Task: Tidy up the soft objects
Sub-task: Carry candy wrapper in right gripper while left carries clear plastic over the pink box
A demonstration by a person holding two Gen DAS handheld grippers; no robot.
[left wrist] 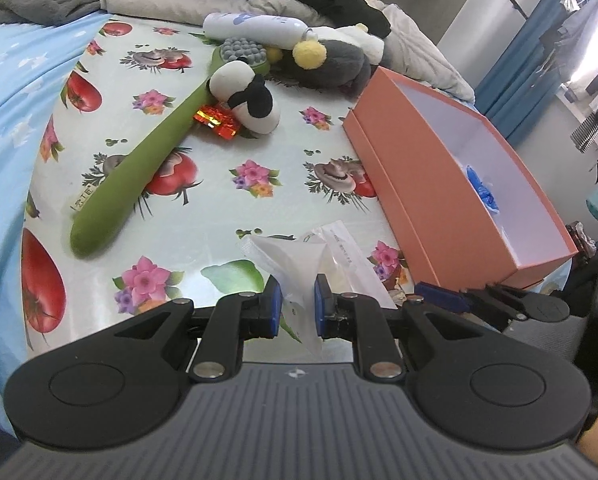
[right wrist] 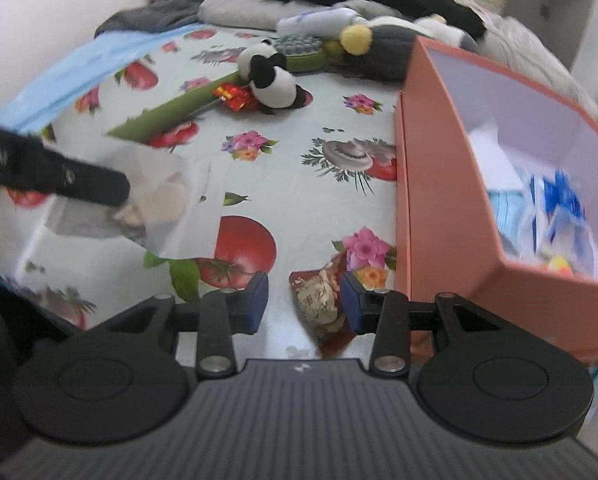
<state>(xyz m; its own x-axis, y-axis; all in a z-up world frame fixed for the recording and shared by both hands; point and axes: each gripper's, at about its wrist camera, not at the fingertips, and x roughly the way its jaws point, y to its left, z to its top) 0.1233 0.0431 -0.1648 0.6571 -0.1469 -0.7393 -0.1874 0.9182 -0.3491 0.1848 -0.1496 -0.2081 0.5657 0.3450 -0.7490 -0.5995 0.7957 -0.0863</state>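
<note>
My left gripper [left wrist: 297,304] is shut on a clear plastic packet [left wrist: 299,256] with white material inside, held just above the fruit-print tablecloth [left wrist: 227,208]. In the right wrist view the same packet [right wrist: 171,200] hangs at the left under the black left gripper. My right gripper [right wrist: 303,300] is open low over the cloth. A red and gold patterned pouch [right wrist: 319,304] lies between its fingers, close to the right pad. An open orange box [right wrist: 439,200] stands just to the right, with blue and white items inside.
A panda plush [left wrist: 251,96], a red foil packet [left wrist: 215,120] and a long green brush [left wrist: 139,160] lie mid-table. Behind them are a grey plush with a yellow pompom [left wrist: 327,64], a white bottle [left wrist: 255,24] and piled dark clothes. The orange box [left wrist: 439,184] borders the right side.
</note>
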